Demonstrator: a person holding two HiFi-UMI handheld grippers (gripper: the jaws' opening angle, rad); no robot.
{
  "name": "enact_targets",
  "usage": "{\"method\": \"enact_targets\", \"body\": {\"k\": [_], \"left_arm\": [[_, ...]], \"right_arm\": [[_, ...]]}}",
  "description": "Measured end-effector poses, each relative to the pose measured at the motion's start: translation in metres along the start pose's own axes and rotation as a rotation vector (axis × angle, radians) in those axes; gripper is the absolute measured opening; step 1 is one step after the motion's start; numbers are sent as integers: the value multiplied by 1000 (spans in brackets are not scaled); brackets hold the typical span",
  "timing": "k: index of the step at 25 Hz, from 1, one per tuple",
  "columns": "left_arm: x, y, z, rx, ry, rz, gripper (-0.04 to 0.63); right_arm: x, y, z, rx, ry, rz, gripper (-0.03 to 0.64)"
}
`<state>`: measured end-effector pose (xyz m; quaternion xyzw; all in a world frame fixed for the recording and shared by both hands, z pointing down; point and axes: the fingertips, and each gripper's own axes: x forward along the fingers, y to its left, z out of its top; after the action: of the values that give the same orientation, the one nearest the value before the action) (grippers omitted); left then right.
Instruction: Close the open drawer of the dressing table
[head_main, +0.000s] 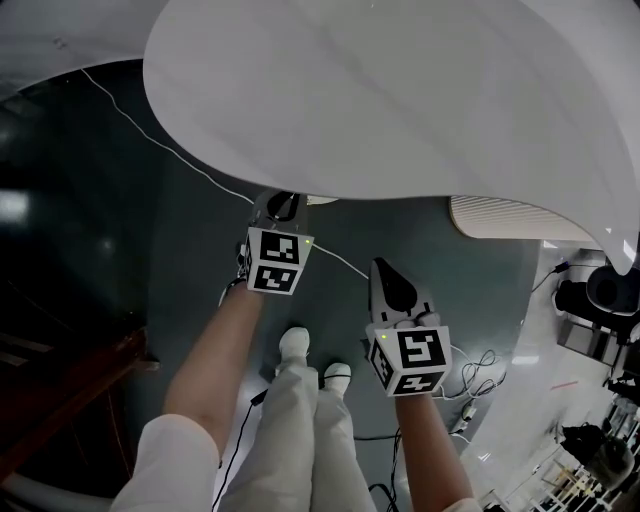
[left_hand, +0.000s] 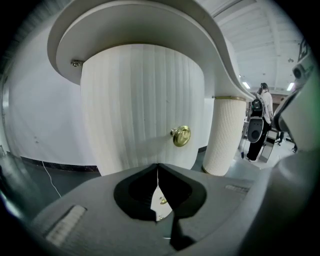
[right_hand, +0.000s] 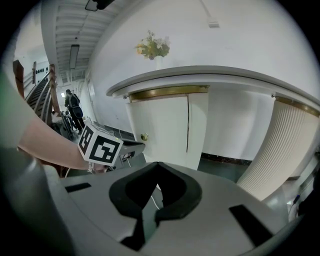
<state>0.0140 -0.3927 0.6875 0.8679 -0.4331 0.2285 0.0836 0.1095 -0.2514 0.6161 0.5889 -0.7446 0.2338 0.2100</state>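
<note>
- Beneath the dressing table (head_main: 400, 90), we hold both grippers low over a dark floor (head_main: 180, 240), with our white shoes (head_main: 295, 343) between them.
- Our left gripper (left_hand: 157, 165) has its jaws pressed together with nothing between them. It points at the fluted drawer front (left_hand: 140, 110), near its brass knob (left_hand: 181, 135) but apart from it.
- Our right gripper (right_hand: 157, 163) is likewise closed and empty, and is held farther back.
- We see the drawer front under the curved tabletop, beside a fluted column (left_hand: 225, 135); we cannot tell how far out it stands.
- Flowers (right_hand: 152, 47) stand on the tabletop.
</note>
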Motion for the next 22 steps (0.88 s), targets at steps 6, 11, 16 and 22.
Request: {"method": "enact_targets", "body": {"k": [6, 11, 16, 22], "left_arm": [[11, 5, 4, 19, 30, 12, 18], [13, 5, 7, 44, 33, 2, 18], [14, 5, 4, 21, 39, -27, 18], [7, 4, 7, -17, 59, -18, 20]], "right_arm": [[1, -2, 1, -5, 0, 6, -5], [-1, -2, 0, -5, -2, 11, -5], [1, 3, -6, -15, 0, 20, -5], [-1, 5, -3, -9, -38, 8, -5]]}}
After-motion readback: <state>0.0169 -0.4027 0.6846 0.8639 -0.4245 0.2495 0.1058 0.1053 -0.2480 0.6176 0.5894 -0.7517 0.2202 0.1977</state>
